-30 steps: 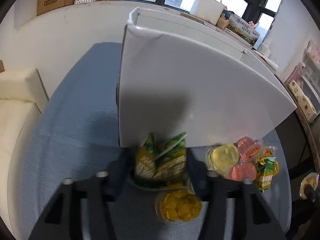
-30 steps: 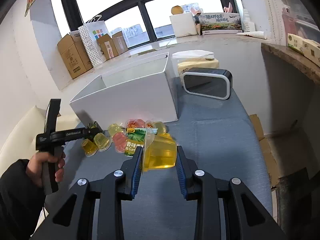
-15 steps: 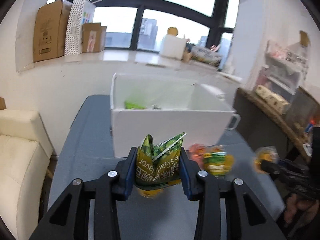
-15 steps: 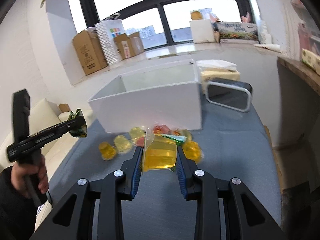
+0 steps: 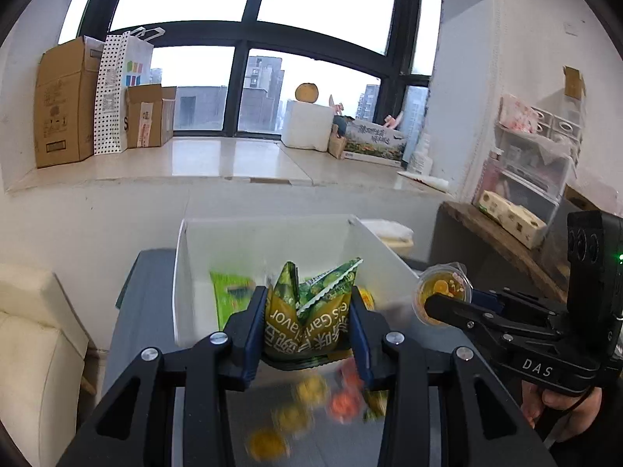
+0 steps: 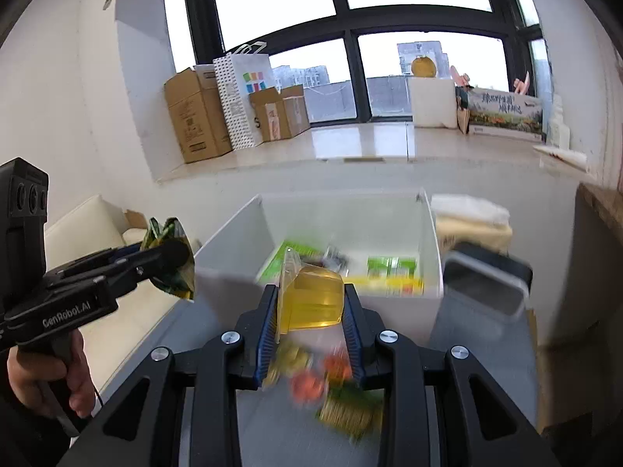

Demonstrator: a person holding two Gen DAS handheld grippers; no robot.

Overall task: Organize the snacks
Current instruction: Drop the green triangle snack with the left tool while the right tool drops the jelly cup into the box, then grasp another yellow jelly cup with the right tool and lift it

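My left gripper (image 5: 309, 327) is shut on a green snack packet (image 5: 309, 321), held in the air in front of the open white box (image 5: 177, 272). My right gripper (image 6: 311, 311) is shut on a yellow jelly cup (image 6: 311, 301), also raised before the white box (image 6: 229, 284). In the left wrist view the right gripper (image 5: 432, 303) comes in from the right with the jelly cup (image 5: 444, 286). The right wrist view shows the left gripper (image 6: 171, 255) at the left with the snack packet (image 6: 173, 260). Green packets (image 6: 391, 268) lie inside the box. Loose jelly cups (image 5: 311, 389) and a green packet (image 6: 346, 408) lie blurred on the grey table (image 6: 459, 334) below.
A dark-rimmed tray (image 6: 486, 284) stands right of the box. Cardboard boxes (image 5: 62, 105) and a dotted paper bag (image 5: 117, 89) line the window sill. A cream sofa (image 5: 35, 342) is at the left, a wooden shelf (image 5: 502, 241) with boxes at the right.
Both grippers have risen with their snacks from table level up to the box's rim. The view now looks into the open box and the loose snacks lie lower in the frames.
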